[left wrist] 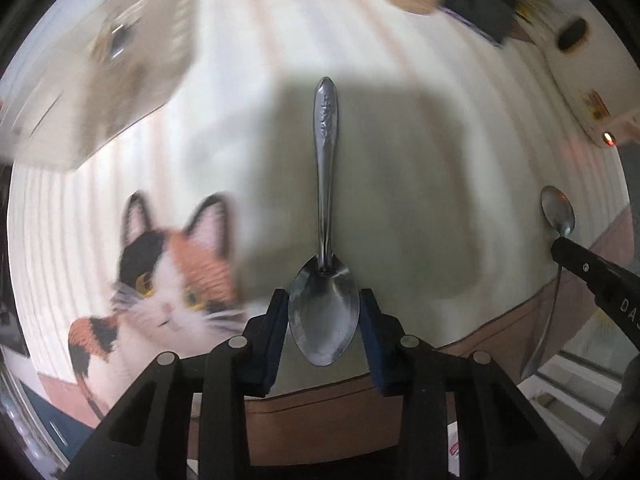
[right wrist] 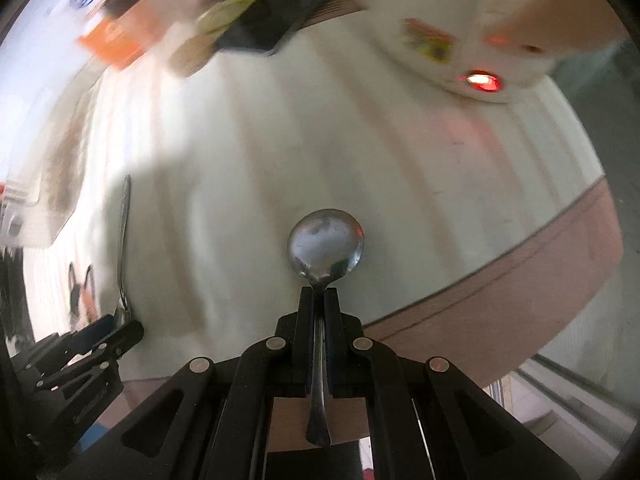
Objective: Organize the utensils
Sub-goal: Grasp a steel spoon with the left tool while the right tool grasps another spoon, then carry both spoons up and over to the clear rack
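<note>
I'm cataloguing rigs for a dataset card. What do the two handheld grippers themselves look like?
Both the left gripper and right gripper are matte black linkage frames with round silver pivot pins and triangular cut-outs. The fingers carry dark blue pads. White lettering marks one arm. No cables or sleeves show.

Straight ahead of the left gripper (left wrist: pixel 324 312) the white ribbed cloth (left wrist: pixel 420 168) lies bare. A blurry pale box (left wrist: pixel 100 80) blocks its far left. Ahead of the right gripper (right wrist: pixel 319 300), a white gadget with a red light (right wrist: pixel 480 76) and blurry dark packets (right wrist: pixel 260 20) stand far off.

Motion-blurred backgrounds, soft shadows, fisheye-warped edges.
</note>
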Tool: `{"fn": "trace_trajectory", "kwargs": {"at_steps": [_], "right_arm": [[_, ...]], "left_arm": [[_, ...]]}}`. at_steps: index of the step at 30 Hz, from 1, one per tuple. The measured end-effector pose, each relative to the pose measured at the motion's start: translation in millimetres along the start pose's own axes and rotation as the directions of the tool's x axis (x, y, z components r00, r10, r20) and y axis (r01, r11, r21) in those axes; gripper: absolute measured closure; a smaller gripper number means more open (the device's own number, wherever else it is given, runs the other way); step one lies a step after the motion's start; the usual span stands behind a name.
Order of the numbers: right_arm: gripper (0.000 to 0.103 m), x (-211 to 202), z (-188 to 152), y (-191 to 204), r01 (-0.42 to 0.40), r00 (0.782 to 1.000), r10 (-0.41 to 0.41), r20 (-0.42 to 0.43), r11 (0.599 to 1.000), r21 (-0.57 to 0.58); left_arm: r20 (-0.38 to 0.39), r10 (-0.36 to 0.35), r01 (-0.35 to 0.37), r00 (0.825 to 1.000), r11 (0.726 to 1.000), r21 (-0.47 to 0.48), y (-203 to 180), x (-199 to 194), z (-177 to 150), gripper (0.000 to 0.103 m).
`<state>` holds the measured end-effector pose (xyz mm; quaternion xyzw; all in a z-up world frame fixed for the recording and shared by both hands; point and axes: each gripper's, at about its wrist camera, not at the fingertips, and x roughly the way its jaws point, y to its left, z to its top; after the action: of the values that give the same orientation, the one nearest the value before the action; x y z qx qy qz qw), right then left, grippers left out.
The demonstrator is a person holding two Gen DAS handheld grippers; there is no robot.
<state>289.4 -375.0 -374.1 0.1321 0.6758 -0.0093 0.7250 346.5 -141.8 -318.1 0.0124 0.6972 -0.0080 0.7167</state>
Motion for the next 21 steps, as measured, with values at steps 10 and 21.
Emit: {"fn": "trace_trajectory", "kwargs": {"at_steps": [10, 21], "right_arm": [[0.101, 24, -17, 144, -0.104, 0.992, 0.083, -0.093, 0.962, -0.251], [0.101, 10, -15, 156, -0.109, 0.991, 0.086, -0.106, 0.968, -0.227]], "left_arm": [[-0.012, 0.034, -0.036, 0.999, 0.968, -0.249, 130, -6, -36, 0.071], [0.003, 0.001, 0.0, 1.0, 0.962, -0.274, 157, 2, -56, 0.069]]}}
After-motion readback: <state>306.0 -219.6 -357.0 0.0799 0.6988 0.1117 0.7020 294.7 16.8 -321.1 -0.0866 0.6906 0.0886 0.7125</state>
